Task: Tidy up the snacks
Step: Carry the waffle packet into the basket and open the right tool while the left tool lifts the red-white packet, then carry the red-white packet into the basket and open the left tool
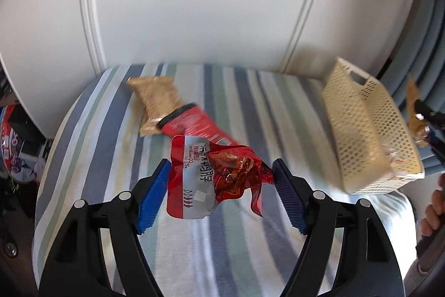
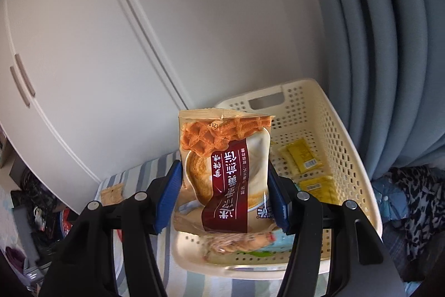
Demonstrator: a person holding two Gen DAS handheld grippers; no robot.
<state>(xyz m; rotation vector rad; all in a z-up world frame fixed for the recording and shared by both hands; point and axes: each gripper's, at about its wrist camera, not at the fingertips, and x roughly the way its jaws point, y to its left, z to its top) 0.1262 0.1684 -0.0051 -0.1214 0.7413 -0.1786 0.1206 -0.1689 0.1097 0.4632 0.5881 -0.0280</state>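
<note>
My left gripper (image 1: 221, 195) has its fingers (image 1: 153, 196) spread apart on either side of a red and silver snack pouch (image 1: 207, 177), which lies crumpled between them on the striped surface (image 1: 116, 135); whether the pads touch it I cannot tell. Beyond it lie a red packet (image 1: 194, 124) and a tan waffle pack (image 1: 157, 102), touching end to end. White cupboard doors (image 1: 194, 4) rise behind. My right gripper (image 2: 225, 195) is clamped on a waffle biscuit bag (image 2: 222, 166), held upright over the cream perforated basket (image 2: 342, 135). Yellow sachets (image 2: 303, 160) lie inside it. Blue curtains (image 2: 375, 46) hang at the right.
</note>
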